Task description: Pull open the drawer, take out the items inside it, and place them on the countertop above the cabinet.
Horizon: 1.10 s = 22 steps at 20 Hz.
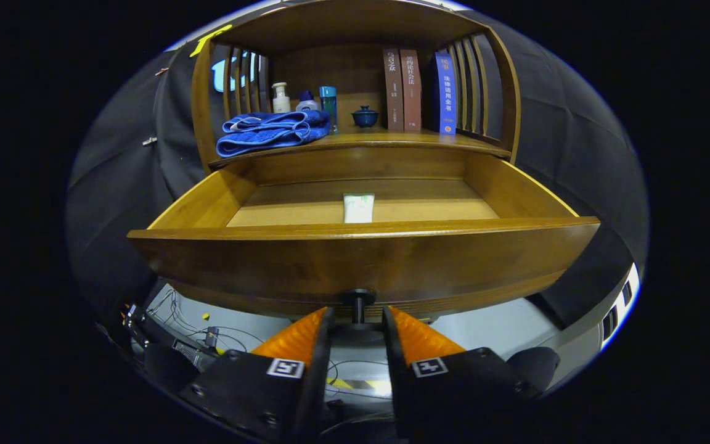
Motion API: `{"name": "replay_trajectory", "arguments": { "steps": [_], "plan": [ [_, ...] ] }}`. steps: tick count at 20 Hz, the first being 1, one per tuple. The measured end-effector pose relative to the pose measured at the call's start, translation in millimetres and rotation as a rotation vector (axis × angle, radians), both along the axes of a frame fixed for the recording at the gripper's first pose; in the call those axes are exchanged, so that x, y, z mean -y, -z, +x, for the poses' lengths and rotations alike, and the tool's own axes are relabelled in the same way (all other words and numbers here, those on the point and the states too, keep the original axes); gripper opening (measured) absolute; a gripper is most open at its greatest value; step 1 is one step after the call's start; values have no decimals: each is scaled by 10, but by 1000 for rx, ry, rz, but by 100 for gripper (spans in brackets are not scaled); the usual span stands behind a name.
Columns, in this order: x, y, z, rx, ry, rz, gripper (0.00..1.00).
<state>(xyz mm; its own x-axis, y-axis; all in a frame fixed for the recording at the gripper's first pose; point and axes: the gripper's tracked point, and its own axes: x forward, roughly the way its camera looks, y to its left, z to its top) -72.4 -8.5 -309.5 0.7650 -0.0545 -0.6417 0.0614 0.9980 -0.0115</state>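
The wooden drawer (361,259) stands pulled far out of the cabinet. A small white packet with green print (358,208) lies flat on the drawer's floor near the middle, beyond the front panel. My gripper (358,313) sits just below the front panel, and its two fingers press on either side of the dark drawer knob (358,301). Above the drawer runs the wooden countertop (392,139), inside a curved shelf frame.
On the countertop a folded blue towel (272,131) lies at the left, with a white pump bottle (280,97), a small bottle and a teal bottle (328,102) behind it. A blue lidded cup (365,116) stands mid-shelf, books (420,89) at the right. Cables lie on the floor below.
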Motion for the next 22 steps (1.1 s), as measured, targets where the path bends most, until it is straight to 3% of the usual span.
{"name": "replay_trajectory", "arguments": {
  "steps": [4,8,11,16,22],
  "plan": [
    [-89,-539,24,76,-5,8,98],
    [-174,-1011,499,114,-34,72,99],
    [-119,-1049,1033,68,-38,91,99],
    [-17,-654,1691,-127,-34,45,100],
    [152,-114,1994,-328,27,30,100]
  ]
}}
